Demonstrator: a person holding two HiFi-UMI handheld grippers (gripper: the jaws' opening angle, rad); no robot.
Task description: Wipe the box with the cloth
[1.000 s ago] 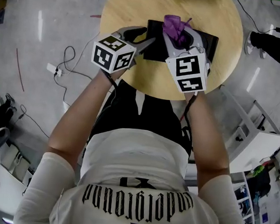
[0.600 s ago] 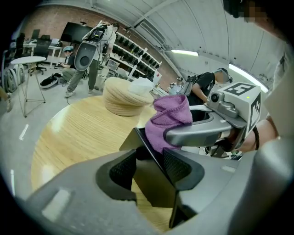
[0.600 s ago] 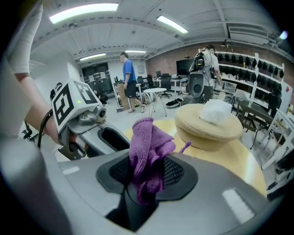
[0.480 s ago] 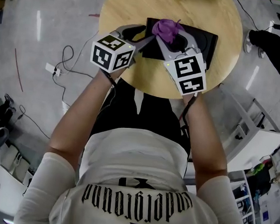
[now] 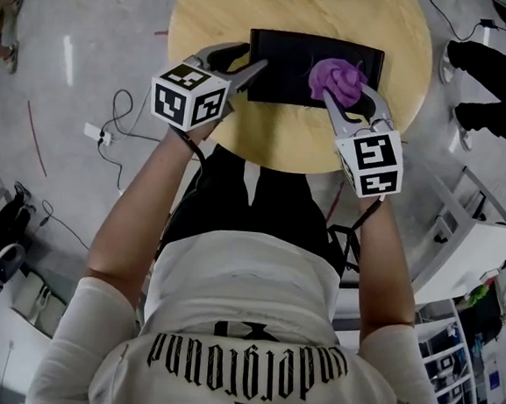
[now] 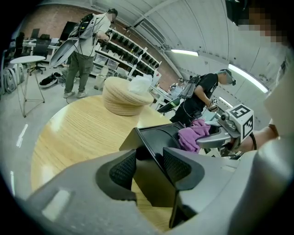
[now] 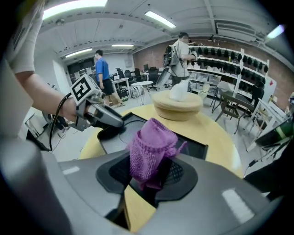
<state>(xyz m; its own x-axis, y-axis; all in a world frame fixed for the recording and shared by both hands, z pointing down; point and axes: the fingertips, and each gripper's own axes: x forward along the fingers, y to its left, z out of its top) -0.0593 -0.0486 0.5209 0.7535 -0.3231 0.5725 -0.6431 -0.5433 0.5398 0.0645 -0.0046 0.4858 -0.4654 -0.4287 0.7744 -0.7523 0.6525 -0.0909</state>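
A flat black box [image 5: 288, 55] lies on the round wooden table [image 5: 276, 142]. My left gripper [image 5: 246, 64] is at the box's left end, its jaws closed over the near left corner of the box [image 6: 161, 137]. The left gripper [image 6: 149, 167] shows the box's wall between its pads. My right gripper [image 5: 346, 92] is shut on a bunched purple cloth [image 5: 336, 76], which rests on the right part of the box top. In the right gripper view the cloth [image 7: 151, 147] sticks up from the right gripper [image 7: 149, 173], with the box [image 7: 195, 147] behind it.
A round woven basket [image 6: 124, 96] with something white on it stands at the table's far side. Cables [image 5: 110, 123] lie on the floor at left. White shelving [image 5: 460, 250] stands at right. People stand by racks in the background.
My right gripper has carried the cloth across the box top from the left-middle to the right end. The left gripper has stayed at the box's left end.
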